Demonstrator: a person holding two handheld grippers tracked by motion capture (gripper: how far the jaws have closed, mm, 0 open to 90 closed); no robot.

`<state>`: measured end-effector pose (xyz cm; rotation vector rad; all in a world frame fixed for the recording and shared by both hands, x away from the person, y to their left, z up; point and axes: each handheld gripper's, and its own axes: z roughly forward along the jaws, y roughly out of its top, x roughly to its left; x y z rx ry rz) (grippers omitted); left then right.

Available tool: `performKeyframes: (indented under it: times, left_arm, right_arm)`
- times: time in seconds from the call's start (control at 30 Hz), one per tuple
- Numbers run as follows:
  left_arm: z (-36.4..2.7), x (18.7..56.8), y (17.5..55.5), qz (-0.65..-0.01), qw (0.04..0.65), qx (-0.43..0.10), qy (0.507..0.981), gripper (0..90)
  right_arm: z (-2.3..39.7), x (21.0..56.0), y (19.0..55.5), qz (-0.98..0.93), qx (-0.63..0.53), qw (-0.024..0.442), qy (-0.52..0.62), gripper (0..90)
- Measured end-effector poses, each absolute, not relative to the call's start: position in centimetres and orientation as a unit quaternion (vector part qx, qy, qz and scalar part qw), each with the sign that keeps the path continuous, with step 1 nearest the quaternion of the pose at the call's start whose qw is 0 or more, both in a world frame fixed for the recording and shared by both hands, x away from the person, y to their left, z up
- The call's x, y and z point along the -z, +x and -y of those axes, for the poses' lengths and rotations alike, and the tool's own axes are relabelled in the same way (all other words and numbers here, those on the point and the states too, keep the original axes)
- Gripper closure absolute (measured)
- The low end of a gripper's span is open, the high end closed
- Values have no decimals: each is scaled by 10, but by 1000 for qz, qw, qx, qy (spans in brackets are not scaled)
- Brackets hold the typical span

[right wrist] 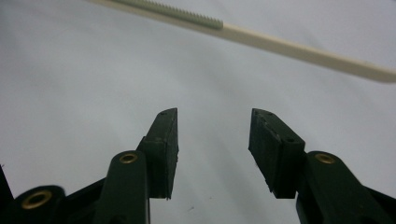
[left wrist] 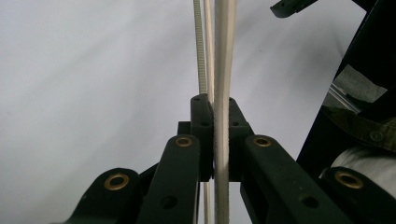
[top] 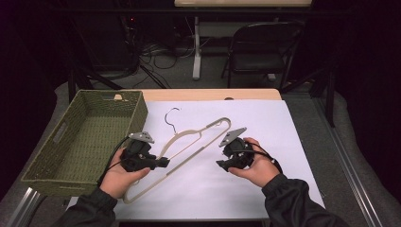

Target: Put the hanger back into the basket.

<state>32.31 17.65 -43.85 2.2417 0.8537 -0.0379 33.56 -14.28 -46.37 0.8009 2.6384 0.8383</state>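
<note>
While left tongs (top: pixel 163 162) clamp the hanger (top: pixel 189 151) (no readable writing), right tongs (top: pixel 221 164) gape

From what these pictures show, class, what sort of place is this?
Probably a lab or workshop set up for recording, not a home: a table under a white sheet, loose cables on the floor behind it, a folding chair, dark surroundings.

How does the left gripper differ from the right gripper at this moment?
The left gripper is shut on the hanger; the right gripper is open and holds nothing. The left touches the hanger; the right is apart from it, beside its bar. Both are black and hand-held over the white sheet.
</note>
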Motion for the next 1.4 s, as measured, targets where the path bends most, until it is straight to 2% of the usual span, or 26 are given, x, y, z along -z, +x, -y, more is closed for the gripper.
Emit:
performKeyframes:
  times: [0.3, 0.5, 0.93, 1.4]
  left_arm:
    - [-197, 399, 319, -325, 364, -2, 873, 872]
    - [-225, 379, 329, -332, 363, -22, 870, 873]
    - [-291, 365, 351, -356, 344, -50, 867, 873]
    - [-363, 364, 370, -363, 351, -73, 860, 873]
  right_arm:
    - [158, 465, 333, -904, -286, 134, 287, 520]
    - [165, 466, 334, -902, -284, 132, 296, 520]
    - [171, 468, 335, -903, -273, 130, 304, 517]
    - [173, 472, 336, -904, -265, 127, 312, 517]
